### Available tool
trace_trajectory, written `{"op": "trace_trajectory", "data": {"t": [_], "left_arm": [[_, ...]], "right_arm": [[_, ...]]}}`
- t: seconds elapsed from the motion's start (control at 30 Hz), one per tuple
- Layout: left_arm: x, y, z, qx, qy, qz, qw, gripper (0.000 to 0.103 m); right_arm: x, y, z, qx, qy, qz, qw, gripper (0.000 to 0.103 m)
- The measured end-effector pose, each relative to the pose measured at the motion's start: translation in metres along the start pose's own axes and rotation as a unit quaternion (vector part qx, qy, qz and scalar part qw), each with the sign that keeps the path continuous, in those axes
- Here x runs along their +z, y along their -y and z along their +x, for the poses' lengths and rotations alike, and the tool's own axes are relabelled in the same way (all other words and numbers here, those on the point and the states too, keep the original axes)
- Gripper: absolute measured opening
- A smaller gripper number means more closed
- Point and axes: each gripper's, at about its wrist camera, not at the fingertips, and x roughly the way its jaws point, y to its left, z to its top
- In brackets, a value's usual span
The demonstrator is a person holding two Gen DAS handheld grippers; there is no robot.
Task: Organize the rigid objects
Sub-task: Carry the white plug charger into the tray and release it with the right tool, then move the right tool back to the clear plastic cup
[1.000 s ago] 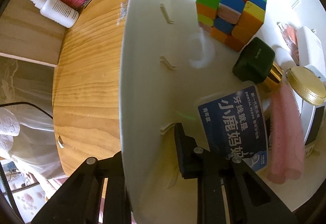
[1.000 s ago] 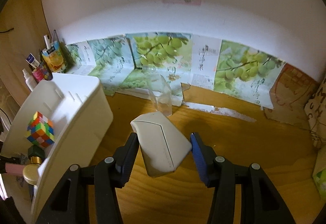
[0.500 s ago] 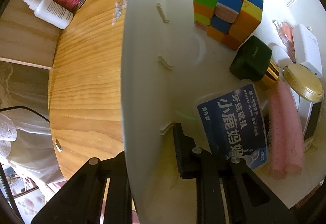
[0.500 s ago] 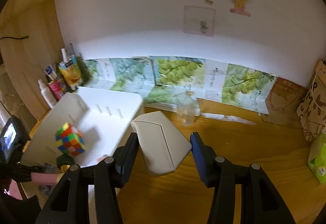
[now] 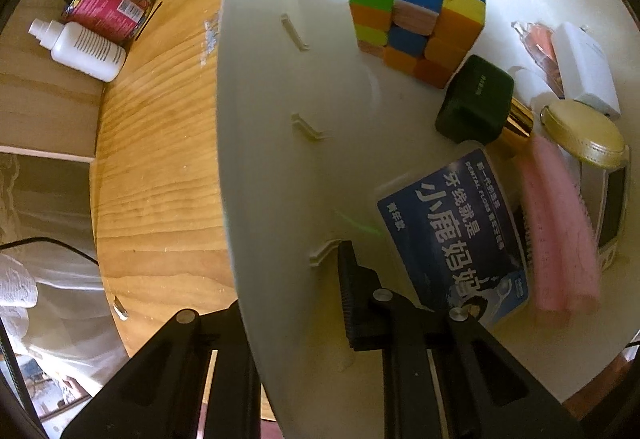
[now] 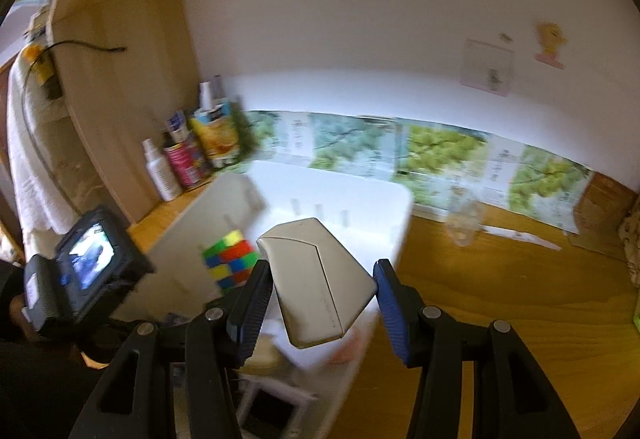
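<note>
The right claw (image 6: 320,297) pinches a flat, cream-white, hard plastic device with rounded corners (image 6: 316,279), held above the open white plastic storage bin (image 6: 404,207) in the centre of the right wrist view. Its long axis runs from upper left to lower right of that frame, skewed across the claw's fingers, with its broad face turned up. It looks stiff, light and smooth, so it could slip or twist; the present hold across its short sides seems sound, though a grip nearer the middle would probably steady it better.

The left claw (image 5: 294,299) is pressed together on the bin's side wall (image 5: 260,143), one finger outside, one inside, at the lower middle of the left wrist view. It appears to tilt the bin. Inside lie a multicoloured puzzle cube (image 5: 418,3), a dark green square-capped bottle with gold collar (image 5: 476,105), a blue dental floss box (image 5: 456,235), a pink hair roller (image 5: 560,223) and a round gold-lidded tin (image 5: 582,131), crowded at the frame's right. The wooden bench (image 5: 160,167) shows at left.
</note>
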Motion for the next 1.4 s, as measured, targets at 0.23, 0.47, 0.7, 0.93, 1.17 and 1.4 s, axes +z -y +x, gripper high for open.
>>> {"op": "trace_trajectory", "data": {"t": [0.23,0.47,0.7,0.93,1.17,1.4], "left_arm": [[-0.007,0.007,-0.003,-0.002,0.011,0.018,0.9998,0.017],[-0.014,0.012,-0.008,-0.005,0.020,0.021,0.9996,0.017],[-0.016,0.004,-0.008,-0.012,0.018,0.009,0.9997,0.017],[-0.018,-0.002,-0.009,-0.014,0.013,-0.010,0.9998,0.017],[-0.012,-0.012,-0.005,-0.017,0.006,-0.026,0.9995,0.017],[-0.008,-0.024,0.001,-0.018,0.003,-0.046,0.9988,0.017]], "right_arm": [[-0.005,-0.033,0.005,0.022,-0.018,-0.027,0.999,0.053],[-0.006,-0.044,0.012,0.018,-0.042,-0.045,0.998,0.056],[-0.004,-0.034,0.015,0.012,-0.045,-0.045,0.998,0.063],[-0.001,-0.006,0.022,-0.003,-0.048,-0.026,0.999,0.068],[0.006,0.042,0.033,-0.024,-0.044,0.006,0.999,0.068],[0.020,0.099,0.054,-0.062,-0.027,0.023,0.997,0.068]]}}
